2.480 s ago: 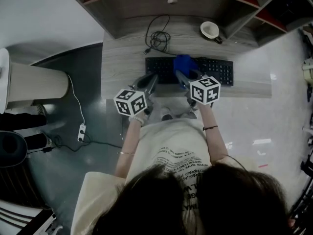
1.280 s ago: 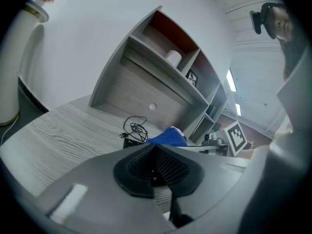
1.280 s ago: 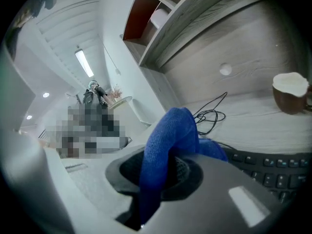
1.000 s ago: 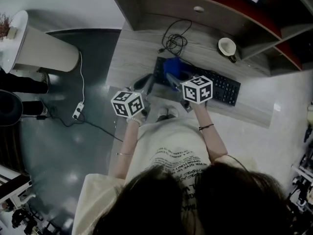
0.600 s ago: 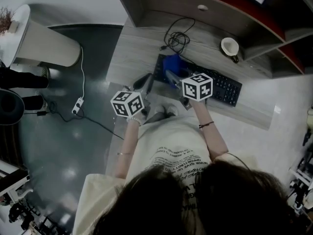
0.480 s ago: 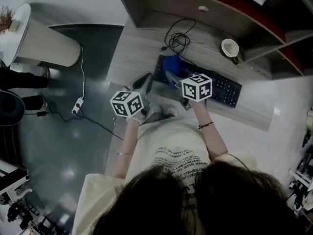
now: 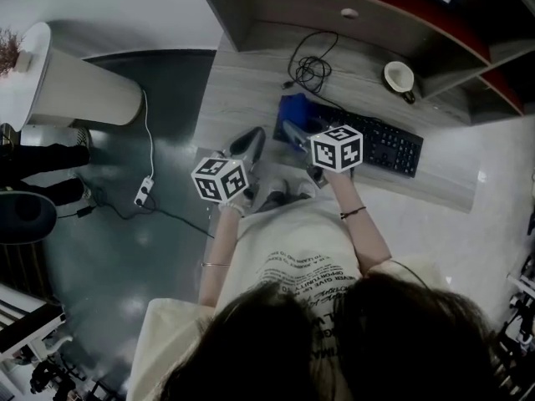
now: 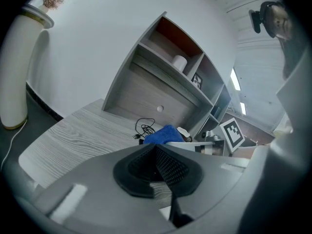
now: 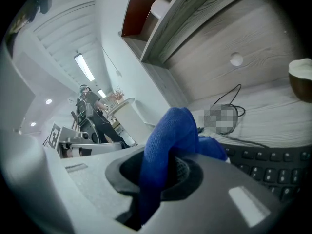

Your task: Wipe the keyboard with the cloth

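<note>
A black keyboard (image 7: 380, 144) lies on the grey wooden desk (image 7: 242, 90). My right gripper (image 7: 294, 132) is shut on a blue cloth (image 7: 297, 114), which rests on the keyboard's left end. In the right gripper view the cloth (image 9: 165, 145) bulges up from between the jaws, with keys (image 9: 273, 167) to its right. My left gripper (image 7: 248, 144) hovers at the desk's front edge, left of the keyboard, shut with nothing in it. The left gripper view shows the closed pads (image 8: 157, 167) and the cloth (image 8: 163, 134) beyond them.
A coiled black cable (image 7: 313, 72) and a white cup (image 7: 399, 77) sit behind the keyboard under a shelf. The desk's left edge is close to my left gripper. On the floor are a tall white vase (image 7: 79, 90) and a power strip (image 7: 145, 192).
My right gripper has dragged the cloth from the keyboard's middle-left to its left end. The left gripper has stayed by the desk's front edge. The head camera has shifted.
</note>
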